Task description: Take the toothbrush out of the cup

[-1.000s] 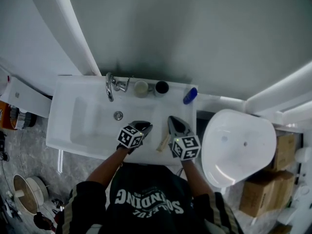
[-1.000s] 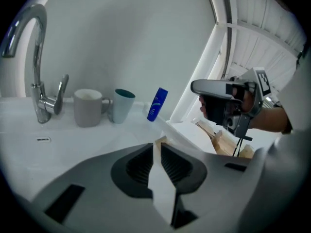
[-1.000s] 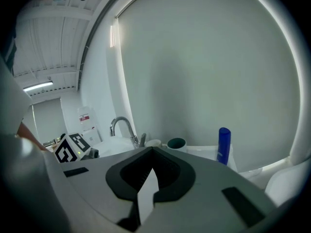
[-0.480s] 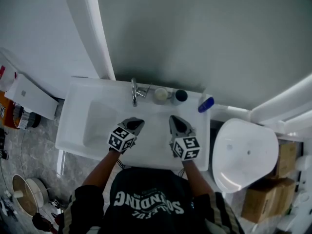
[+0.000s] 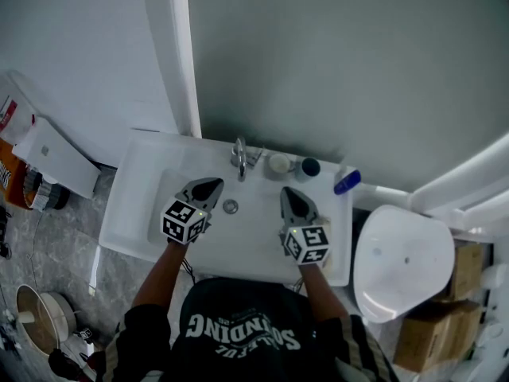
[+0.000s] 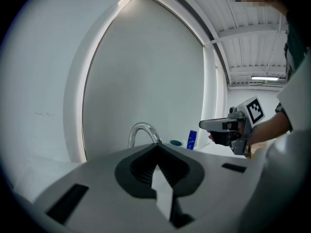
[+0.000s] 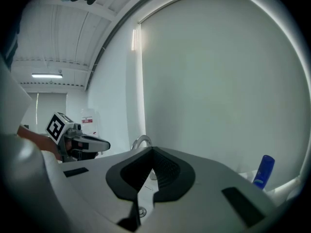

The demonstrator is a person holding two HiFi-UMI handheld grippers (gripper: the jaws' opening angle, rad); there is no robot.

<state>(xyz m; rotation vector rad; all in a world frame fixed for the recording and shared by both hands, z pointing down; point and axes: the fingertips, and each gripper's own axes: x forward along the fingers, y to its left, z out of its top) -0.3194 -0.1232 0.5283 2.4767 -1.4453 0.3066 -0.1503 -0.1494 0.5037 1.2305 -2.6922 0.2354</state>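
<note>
Right gripper, jaws together, faces faucet; blue bottle right.

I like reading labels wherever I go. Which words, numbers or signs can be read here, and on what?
"SOULFUL" and "...INDING", as far as I can read them upside down, on the person's black shirt; the rest is hidden.
A red-and-white label on the white container at far left: too small to read.
The blue bottle: no readable print.
Cubes on the left tongs and right tongs: black-and-white square patterns, no words.
</note>
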